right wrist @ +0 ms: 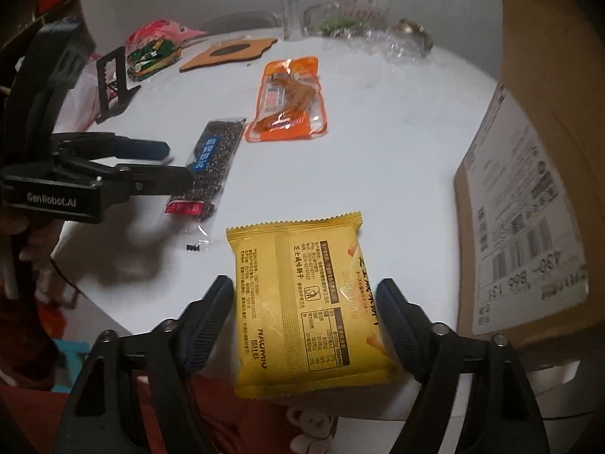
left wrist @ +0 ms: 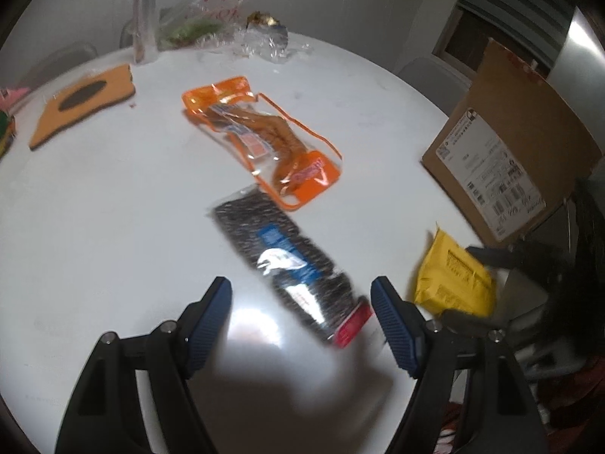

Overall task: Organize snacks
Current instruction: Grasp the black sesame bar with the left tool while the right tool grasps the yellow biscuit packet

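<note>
1. We see the left tongs spread above the dark seed packet on the white surface, pads off it.
2. The clear orange pouch holds a brown snack.
3. Our right tongs pinch the yellow packet; its near end overhangs the edge.
4. The cardboard box is cut off, its contents hidden.
</note>
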`<state>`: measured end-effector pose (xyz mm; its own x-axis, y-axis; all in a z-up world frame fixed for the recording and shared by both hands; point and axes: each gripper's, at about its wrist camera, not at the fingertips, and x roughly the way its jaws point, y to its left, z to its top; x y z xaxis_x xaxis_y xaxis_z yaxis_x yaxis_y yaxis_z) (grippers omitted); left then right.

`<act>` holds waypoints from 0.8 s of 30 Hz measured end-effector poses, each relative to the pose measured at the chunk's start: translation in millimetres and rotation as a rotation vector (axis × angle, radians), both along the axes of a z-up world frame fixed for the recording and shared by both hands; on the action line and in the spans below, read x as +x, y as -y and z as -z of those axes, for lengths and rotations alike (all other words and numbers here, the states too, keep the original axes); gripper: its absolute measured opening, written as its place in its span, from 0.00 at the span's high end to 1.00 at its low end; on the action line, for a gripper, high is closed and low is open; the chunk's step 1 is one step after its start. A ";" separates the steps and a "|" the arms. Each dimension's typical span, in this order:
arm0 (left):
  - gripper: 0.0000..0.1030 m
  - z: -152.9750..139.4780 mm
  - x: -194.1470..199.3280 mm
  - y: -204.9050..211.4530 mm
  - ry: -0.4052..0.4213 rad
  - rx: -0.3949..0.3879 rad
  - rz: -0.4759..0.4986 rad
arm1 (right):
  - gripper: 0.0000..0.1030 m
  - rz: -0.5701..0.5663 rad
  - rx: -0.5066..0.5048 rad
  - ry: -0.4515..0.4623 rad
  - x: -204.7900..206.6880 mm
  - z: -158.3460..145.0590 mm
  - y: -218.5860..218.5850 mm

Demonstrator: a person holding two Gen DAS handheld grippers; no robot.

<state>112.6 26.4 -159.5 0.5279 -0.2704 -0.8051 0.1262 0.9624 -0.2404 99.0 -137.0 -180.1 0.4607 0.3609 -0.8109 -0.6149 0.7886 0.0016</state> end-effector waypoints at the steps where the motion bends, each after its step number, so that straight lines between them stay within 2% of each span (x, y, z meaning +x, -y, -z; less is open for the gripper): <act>1: 0.29 0.7 4.1 4.2 -0.007 0.011 -0.011 | 0.34 0.001 0.001 0.013 -1.7 -0.3 0.0; 9: 0.30 2.8 29.0 25.3 -0.018 0.128 -0.110 | 0.34 0.020 0.033 0.099 9.4 -5.3 0.7; 11: 0.44 3.2 30.4 30.7 -0.005 0.160 -0.117 | 0.34 0.016 0.042 0.110 12.8 -6.1 -1.7; 13: 0.48 2.5 29.9 33.1 0.000 0.180 -0.109 | 0.34 0.011 0.053 0.115 15.3 -6.1 -3.4; 14: 0.55 2.2 28.8 33.0 0.003 0.187 -0.104 | 0.34 0.009 0.059 0.115 16.5 -5.8 -4.2; 16: 0.58 0.3 24.9 30.8 0.010 0.201 -0.089 | 0.34 0.004 0.068 0.110 17.9 -4.8 -4.7; 20: 0.70 -3.6 13.6 24.6 0.019 0.179 -0.054 | 0.34 0.005 0.080 0.097 18.7 -1.4 -0.8; 24: 0.73 -4.4 7.4 17.6 0.024 0.180 -0.033 | 0.34 0.003 0.082 0.101 18.2 0.3 0.7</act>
